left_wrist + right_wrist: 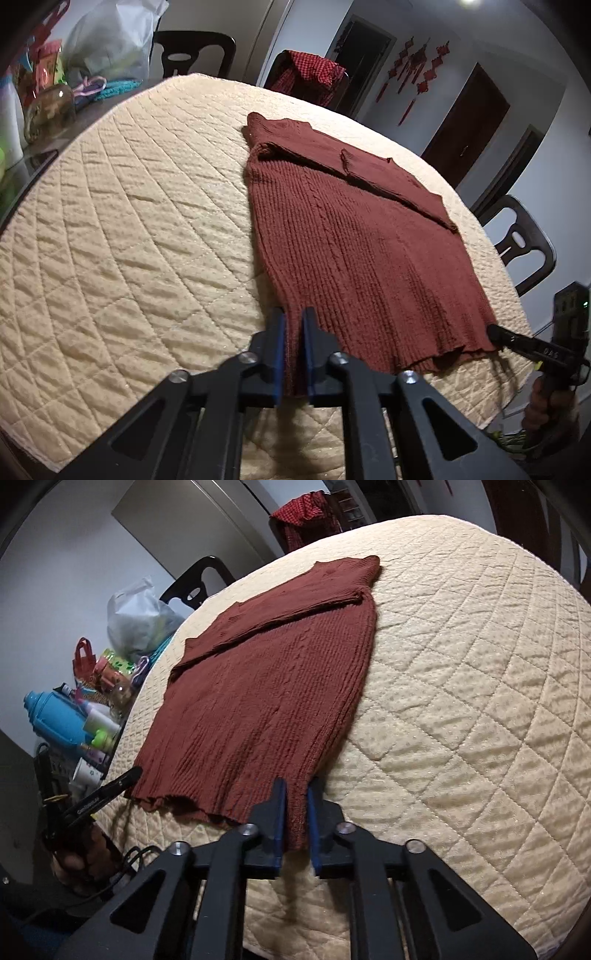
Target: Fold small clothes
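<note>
Cream quilted surface [110, 229], clutter at its left edge; white lettering on the gripper bodies too blurred to read. Rust ribbed sweater [354, 240] lies flat, sleeves folded across the chest. Left gripper [293, 321] jaws pinch its near-left hem corner; right gripper [295, 797] jaws pinch the near-right corner, hem partly hidden between the blue pads.

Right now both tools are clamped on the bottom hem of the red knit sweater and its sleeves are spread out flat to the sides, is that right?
Not quite. The sleeves are folded in across the chest of the red knit sweater, not spread out; the left wrist view shows this. The rest holds: the left tool and right tool are each clamped on the bottom hem.
</note>
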`<state>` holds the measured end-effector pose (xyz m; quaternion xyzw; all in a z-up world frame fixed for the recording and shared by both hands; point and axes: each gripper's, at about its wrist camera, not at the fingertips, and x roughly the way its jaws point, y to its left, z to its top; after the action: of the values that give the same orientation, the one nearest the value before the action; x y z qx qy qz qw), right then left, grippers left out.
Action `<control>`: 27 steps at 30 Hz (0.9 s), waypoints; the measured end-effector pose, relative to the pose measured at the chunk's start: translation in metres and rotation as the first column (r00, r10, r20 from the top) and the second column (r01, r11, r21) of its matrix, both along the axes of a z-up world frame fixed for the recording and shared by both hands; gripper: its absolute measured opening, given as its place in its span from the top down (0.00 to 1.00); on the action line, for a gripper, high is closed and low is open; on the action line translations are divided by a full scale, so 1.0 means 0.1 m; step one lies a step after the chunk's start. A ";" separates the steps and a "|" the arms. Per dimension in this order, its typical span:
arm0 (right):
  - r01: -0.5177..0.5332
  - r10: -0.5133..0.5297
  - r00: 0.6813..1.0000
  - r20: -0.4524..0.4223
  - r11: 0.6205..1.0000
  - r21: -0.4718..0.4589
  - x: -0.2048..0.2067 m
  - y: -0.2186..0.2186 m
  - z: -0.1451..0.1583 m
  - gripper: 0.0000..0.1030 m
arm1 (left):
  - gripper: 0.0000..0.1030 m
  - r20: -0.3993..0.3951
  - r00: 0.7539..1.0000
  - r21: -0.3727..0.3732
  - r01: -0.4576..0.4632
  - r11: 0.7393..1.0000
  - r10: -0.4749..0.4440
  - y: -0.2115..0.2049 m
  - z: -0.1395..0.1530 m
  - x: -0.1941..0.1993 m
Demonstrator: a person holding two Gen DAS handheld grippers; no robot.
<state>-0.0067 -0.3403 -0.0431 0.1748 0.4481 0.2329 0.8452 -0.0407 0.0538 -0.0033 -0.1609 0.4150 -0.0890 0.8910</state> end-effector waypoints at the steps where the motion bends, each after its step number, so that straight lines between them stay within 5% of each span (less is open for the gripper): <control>1: -0.002 0.002 1.000 -0.001 1.000 0.014 0.00 0.00 0.00 0.91 | 0.92 -0.002 1.000 -0.015 0.000 1.000 0.000 0.02 0.00 0.01; 10: -0.003 -0.018 0.990 0.137 0.988 0.155 -0.16 -0.25 0.40 0.93 | 0.92 0.120 0.993 -0.133 0.014 0.991 0.002 0.22 0.39 -0.11; 16: -0.016 -0.020 0.983 0.182 0.981 0.194 -0.29 -0.31 0.59 0.93 | 0.92 0.167 0.986 -0.145 0.030 0.989 -0.006 0.27 0.61 -0.21; 27: -0.013 -0.043 0.977 0.208 0.965 0.260 0.26 -0.28 0.83 0.93 | 0.92 0.196 0.980 -0.119 0.009 0.993 0.014 0.24 0.99 0.44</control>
<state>0.0196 -0.3687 0.0398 0.2618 0.3195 0.3005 0.8597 0.0030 0.0777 0.0955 -0.2049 0.3187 -0.1280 0.9165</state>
